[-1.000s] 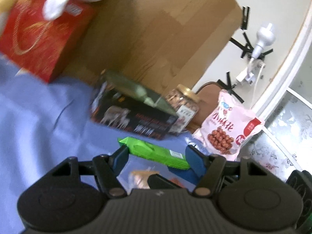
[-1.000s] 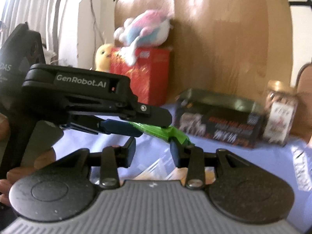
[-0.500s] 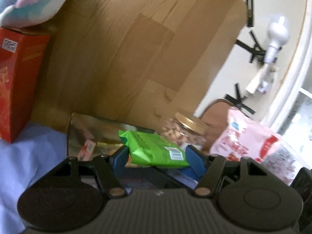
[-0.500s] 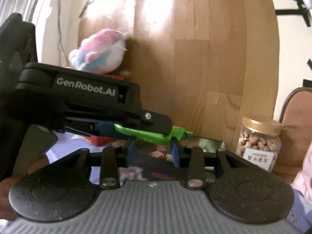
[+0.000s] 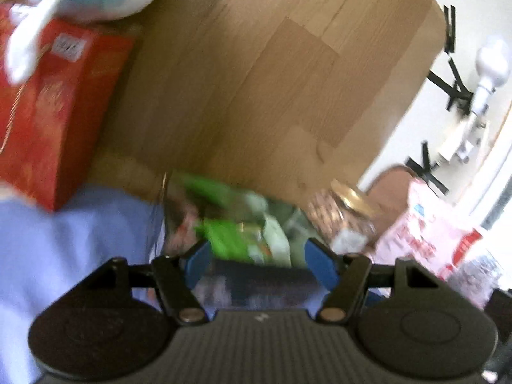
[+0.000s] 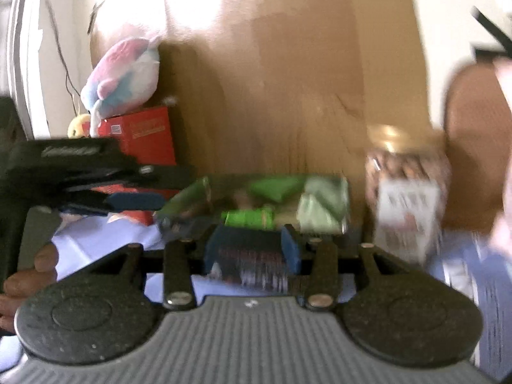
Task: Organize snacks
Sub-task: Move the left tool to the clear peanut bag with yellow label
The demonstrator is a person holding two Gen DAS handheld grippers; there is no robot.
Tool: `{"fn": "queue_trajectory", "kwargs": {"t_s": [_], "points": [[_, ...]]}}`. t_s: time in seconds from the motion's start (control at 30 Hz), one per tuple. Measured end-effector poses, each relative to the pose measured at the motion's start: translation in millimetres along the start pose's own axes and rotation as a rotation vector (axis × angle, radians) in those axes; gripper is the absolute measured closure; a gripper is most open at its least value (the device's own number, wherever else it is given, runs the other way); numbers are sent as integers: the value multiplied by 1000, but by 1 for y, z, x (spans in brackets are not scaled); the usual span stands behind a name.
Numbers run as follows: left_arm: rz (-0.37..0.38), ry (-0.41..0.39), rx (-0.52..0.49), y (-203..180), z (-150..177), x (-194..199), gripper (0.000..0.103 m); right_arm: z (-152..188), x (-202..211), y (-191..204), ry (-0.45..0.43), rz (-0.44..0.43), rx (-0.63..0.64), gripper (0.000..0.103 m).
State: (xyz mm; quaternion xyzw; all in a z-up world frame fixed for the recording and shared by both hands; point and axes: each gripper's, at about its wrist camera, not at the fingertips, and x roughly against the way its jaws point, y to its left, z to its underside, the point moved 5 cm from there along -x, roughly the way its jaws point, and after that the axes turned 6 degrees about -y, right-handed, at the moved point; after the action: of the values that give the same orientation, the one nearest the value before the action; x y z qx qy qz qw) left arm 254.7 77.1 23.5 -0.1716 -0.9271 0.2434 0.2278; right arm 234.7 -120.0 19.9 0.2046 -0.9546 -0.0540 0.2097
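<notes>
Green snack packet, blurred, lying among other wrappers inside the open dark box, which rests on the blue cloth before a wooden board. Nut jar, gold-lidded, upright just right of the box; pink snack bag beyond it.

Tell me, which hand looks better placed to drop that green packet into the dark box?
Right, probably. The right gripper, jaws opening, has the green packet at its fingertips, directly over the dark box. The left gripper sits off to the side.
</notes>
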Motion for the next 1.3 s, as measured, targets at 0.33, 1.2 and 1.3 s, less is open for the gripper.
{"fn": "queue_trajectory", "kwargs": {"t_s": [0.33, 1.2, 1.3], "points": [[147, 195, 122, -7, 89, 56, 37, 73, 74, -20, 181, 0, -211, 53], [128, 194, 177, 9, 106, 92, 37, 88, 77, 81, 140, -18, 203, 53], [132, 201, 170, 6, 108, 88, 37, 86, 67, 63, 125, 84, 200, 50]]}}
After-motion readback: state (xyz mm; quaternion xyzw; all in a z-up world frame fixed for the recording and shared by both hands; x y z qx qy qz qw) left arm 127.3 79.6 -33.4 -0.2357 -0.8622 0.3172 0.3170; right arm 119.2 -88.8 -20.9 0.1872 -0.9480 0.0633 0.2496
